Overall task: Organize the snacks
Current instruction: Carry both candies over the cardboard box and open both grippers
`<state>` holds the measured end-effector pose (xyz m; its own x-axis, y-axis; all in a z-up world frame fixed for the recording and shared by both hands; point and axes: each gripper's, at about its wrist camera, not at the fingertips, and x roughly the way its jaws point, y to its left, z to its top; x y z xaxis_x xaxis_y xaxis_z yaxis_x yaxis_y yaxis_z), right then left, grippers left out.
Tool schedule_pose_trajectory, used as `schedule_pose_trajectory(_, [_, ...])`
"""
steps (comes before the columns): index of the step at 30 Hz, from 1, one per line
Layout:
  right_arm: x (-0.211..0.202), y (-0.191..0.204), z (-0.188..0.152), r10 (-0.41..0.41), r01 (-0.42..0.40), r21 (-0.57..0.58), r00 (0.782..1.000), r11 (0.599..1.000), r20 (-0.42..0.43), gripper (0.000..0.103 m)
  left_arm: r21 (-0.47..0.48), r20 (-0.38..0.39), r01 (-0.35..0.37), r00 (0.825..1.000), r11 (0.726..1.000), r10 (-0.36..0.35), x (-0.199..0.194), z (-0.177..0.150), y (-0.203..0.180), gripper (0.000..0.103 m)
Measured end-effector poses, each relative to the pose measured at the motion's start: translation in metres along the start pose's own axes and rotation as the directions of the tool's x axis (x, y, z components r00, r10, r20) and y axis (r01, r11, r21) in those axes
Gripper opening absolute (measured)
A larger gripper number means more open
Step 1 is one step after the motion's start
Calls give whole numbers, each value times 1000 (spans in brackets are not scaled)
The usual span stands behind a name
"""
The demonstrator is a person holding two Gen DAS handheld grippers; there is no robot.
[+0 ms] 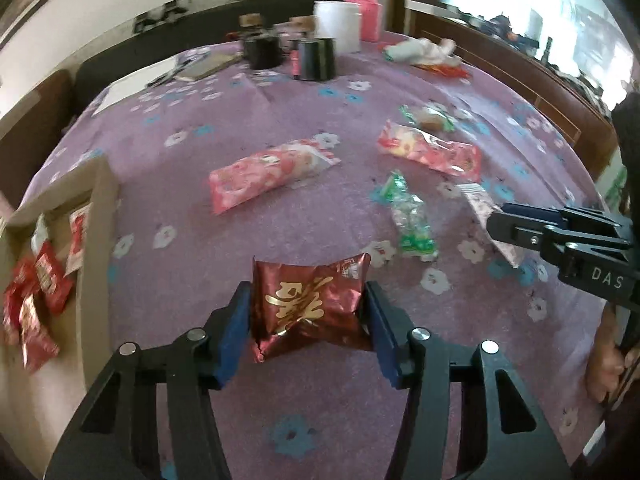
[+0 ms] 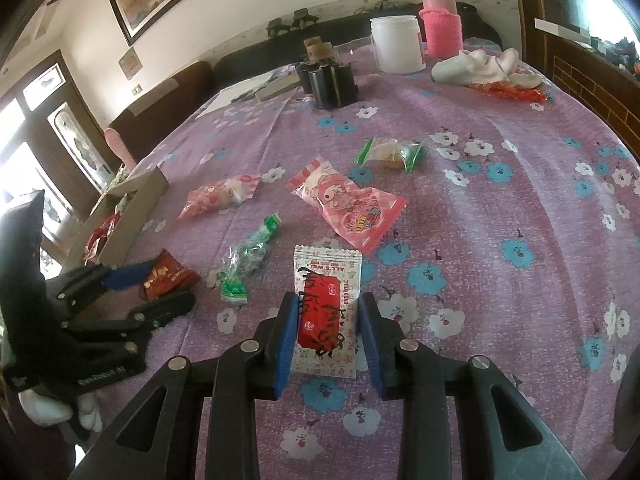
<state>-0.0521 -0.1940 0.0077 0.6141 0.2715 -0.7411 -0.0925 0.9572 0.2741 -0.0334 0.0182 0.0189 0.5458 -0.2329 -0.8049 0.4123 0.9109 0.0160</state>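
Observation:
My left gripper (image 1: pixel 308 312) is shut on a dark red foil snack packet (image 1: pixel 310 308) with gold lettering, just above the purple flowered tablecloth (image 1: pixel 180 280); it also shows in the right wrist view (image 2: pixel 168 278). My right gripper (image 2: pixel 328 328) is shut on a white and red snack packet (image 2: pixel 326 312), also seen in the left wrist view (image 1: pixel 486 220). A cardboard box (image 1: pixel 94 208) at the left holds several red packets (image 1: pixel 36 292). Two pink packets (image 1: pixel 268 174) (image 1: pixel 432 152) and two green ones (image 1: pixel 410 218) (image 1: pixel 430 118) lie loose on the cloth.
At the table's far side stand black cylinders (image 1: pixel 316 58), a white tub (image 1: pixel 338 26), a pink-sleeved bottle (image 1: pixel 366 10), a phone (image 1: pixel 204 68) and crumpled white cloth (image 1: pixel 420 50). A wooden frame (image 1: pixel 520 76) runs along the right. A dark sofa (image 2: pixel 160 100) is behind.

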Motion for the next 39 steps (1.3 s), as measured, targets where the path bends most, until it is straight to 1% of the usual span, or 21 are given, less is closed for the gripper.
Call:
schedule_pose_trajectory(1, [-1,0,0,1,-1,1,1000,1000,4,32,-28,6,22,1000,999,-22,-5,-3,4,51])
schedule_pose_trajectory(4, [-4,1,-1,7,-7,1,1000,1000,18,31,-94,33,53,998,994,-50,-19,-8,13,51])
schedule_pose_trajectory(7, [-10,4,-2,13,-13,-8,999,1000,44,31,-159,91,93,993,983,-79,-50,-15,31,51])
schedule_pose_trajectory(10, [-20,11,-4,27,-26,-10,998,1000,58,31,-198,124,90,990,976,-66,-74,-20,52,51])
schedule_pose_trajectory(12, [-25,19,-5,51,-51,-14,997,999,55,31,-231,128,54,991,971,-24,-86,-25,73,52])
schedule_pose_trajectory(13, [-27,24,-5,62,-61,-22,997,998,53,31,-259,126,24,992,965,9,-93,-30,90,52])
schedule_pose_trajectory(15, [-29,38,-1,82,-81,-40,995,996,50,31,-299,106,-30,992,954,64,-97,-38,113,52])
schedule_pose_trajectory(18, [-28,62,10,123,-120,-63,992,991,37,31,-374,42,-134,986,918,161,-99,-53,157,52])
schedule_pose_trajectory(21, [-23,88,19,151,-148,-91,988,985,23,31,-419,-16,-220,972,881,235,-98,-67,190,52])
schedule_pose_trajectory(23, [-17,110,25,175,-173,-117,984,978,7,31,-430,-50,-264,962,863,269,-94,-74,204,52])
schedule_pose_trajectory(27, [-1,158,33,205,-208,-176,978,962,-34,31,-437,-101,-303,952,847,289,-80,-73,226,52])
schedule_pose_trajectory(31, [21,203,37,212,-223,-232,975,947,-72,31,-439,-139,-321,947,839,290,-66,-71,241,53])
schedule_pose_trajectory(34, [36,232,38,217,-237,-266,971,934,-102,31,-445,-161,-323,946,835,280,-59,-71,245,53])
schedule_pose_trajectory(37, [51,258,38,208,-239,-302,969,923,-130,31,-467,-165,-297,955,833,249,-58,-72,250,54])
schedule_pose_trajectory(39, [60,273,36,201,-240,-322,968,916,-149,31,-465,-174,-299,954,833,246,-57,-72,251,55])
